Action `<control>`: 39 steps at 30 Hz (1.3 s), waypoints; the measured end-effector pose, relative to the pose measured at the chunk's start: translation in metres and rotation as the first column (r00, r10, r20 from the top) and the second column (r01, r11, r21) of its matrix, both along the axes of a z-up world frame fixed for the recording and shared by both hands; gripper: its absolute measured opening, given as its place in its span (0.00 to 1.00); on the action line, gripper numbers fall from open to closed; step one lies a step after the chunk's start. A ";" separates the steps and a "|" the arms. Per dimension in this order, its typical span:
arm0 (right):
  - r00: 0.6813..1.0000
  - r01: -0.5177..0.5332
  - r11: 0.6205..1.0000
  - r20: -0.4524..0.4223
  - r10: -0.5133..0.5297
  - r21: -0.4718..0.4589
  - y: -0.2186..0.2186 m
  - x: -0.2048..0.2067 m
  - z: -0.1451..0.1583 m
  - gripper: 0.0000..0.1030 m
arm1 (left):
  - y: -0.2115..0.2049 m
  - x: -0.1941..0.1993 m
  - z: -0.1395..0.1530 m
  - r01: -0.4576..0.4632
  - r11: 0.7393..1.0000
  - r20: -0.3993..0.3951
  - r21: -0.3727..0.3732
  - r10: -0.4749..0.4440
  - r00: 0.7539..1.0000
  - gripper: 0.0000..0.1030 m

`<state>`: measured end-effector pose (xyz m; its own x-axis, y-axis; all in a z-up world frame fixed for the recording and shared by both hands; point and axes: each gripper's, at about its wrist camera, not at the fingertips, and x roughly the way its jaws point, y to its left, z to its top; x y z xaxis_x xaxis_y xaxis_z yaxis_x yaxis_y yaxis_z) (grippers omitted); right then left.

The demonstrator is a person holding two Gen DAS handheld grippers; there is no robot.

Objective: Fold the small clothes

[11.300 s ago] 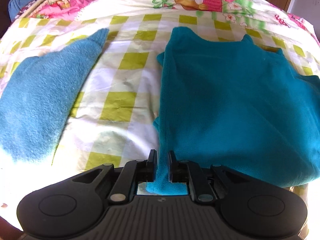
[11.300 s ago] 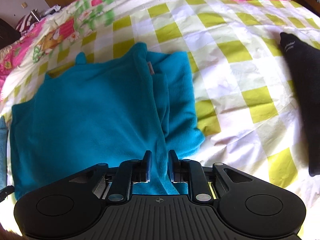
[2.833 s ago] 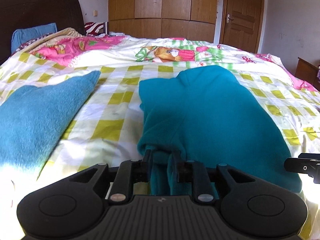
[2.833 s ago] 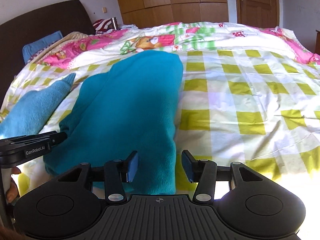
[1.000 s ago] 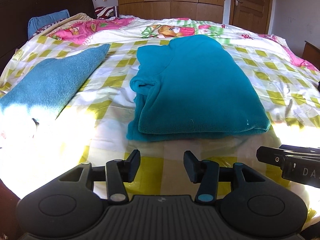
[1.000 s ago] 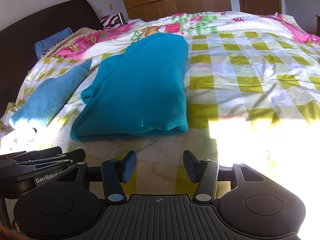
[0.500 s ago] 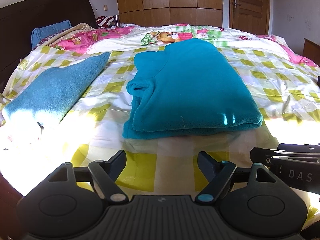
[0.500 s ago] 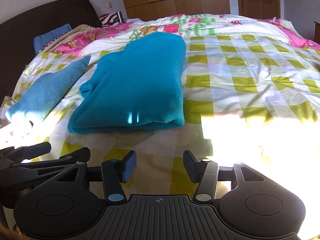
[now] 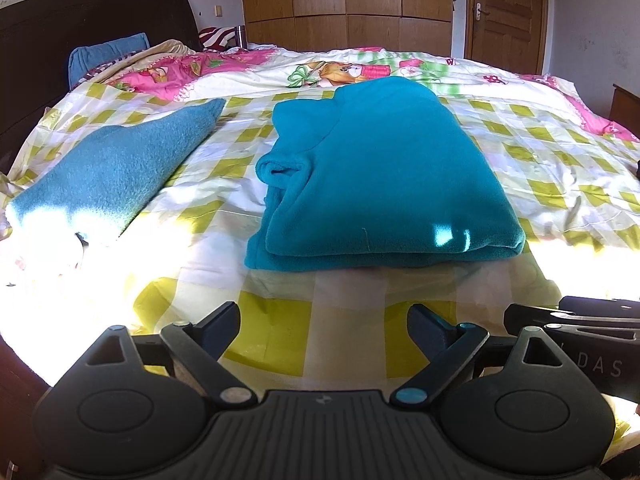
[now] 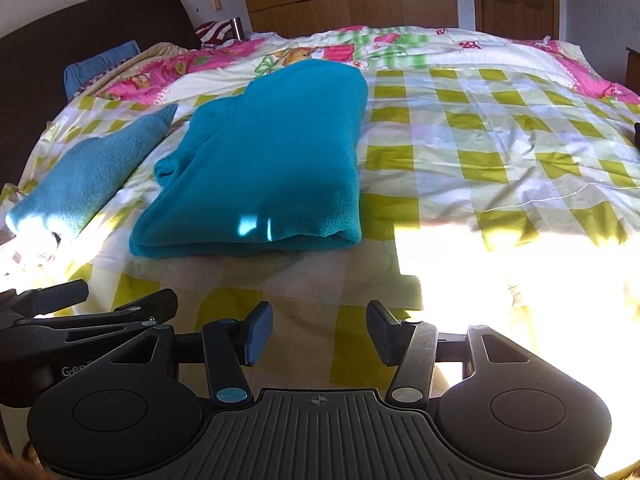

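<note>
Both cameras sit low at the near edge of the bed and look across it toward the wooden wardrobe. The left one sits more to the left. Both see the folded teal top, near each camera, and each other's gripper.

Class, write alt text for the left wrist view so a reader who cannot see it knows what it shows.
A folded teal fleece garment lies on a yellow-checked bedspread, with a lighter blue towel apart to its left. The left gripper hovers in front, jaws wide open and empty.
</note>
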<state>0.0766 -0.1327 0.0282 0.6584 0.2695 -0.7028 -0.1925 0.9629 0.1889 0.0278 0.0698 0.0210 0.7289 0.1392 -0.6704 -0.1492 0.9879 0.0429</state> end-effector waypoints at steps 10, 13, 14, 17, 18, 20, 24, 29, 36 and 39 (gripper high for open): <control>1.000 -0.004 1.000 -0.011 0.003 -0.013 -0.002 -0.004 -0.004 0.51 | 0.002 -0.005 -0.003 -0.014 1.000 -0.005 -0.005 0.014 1.000 1.00; 1.000 -0.003 1.000 -0.012 0.003 -0.014 -0.002 -0.005 -0.005 0.51 | 0.000 -0.005 -0.003 -0.014 1.000 -0.009 0.009 0.014 1.000 1.00; 1.000 -0.002 1.000 -0.014 0.001 -0.011 -0.003 -0.005 -0.006 0.51 | -0.001 -0.005 -0.003 -0.015 1.000 -0.010 0.010 0.015 1.000 1.00; 1.000 0.000 1.000 -0.014 0.000 -0.007 -0.004 -0.006 -0.006 0.51 | -0.001 -0.005 -0.002 -0.014 1.000 -0.006 0.015 0.014 1.000 1.00; 1.000 0.000 1.000 -0.014 0.000 -0.006 -0.004 -0.006 -0.006 0.51 | -0.002 -0.005 -0.001 -0.015 1.000 -0.006 0.015 0.015 1.000 1.00; 1.000 0.002 1.000 -0.014 -0.003 -0.003 -0.004 -0.007 -0.006 0.51 | -0.002 -0.005 -0.001 -0.017 1.000 -0.008 0.015 0.017 1.000 1.00; 1.000 0.007 1.000 -0.016 -0.007 0.005 -0.005 -0.008 -0.006 0.51 | -0.004 -0.006 -0.001 -0.017 1.000 -0.004 0.022 0.017 1.000 1.00; 1.000 0.009 1.000 -0.018 -0.009 0.015 -0.007 -0.009 -0.007 0.51 | -0.004 -0.005 -0.002 -0.019 1.000 -0.010 0.024 0.020 1.000 1.00; 1.000 0.011 1.000 -0.021 -0.011 0.023 -0.008 -0.009 -0.007 0.51 | -0.005 -0.003 -0.002 -0.022 0.999 -0.014 0.030 0.022 1.000 1.00; 1.000 0.012 1.000 -0.022 -0.011 0.025 -0.009 -0.009 -0.008 0.51 | -0.006 -0.004 -0.002 -0.023 0.999 -0.017 0.033 0.023 1.000 1.00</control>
<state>0.0673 -0.1417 0.0204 0.6460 0.2798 -0.7102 -0.1768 0.9599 0.2174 0.0241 0.0638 0.0189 0.7135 0.1779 -0.6777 -0.1708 0.9822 0.0780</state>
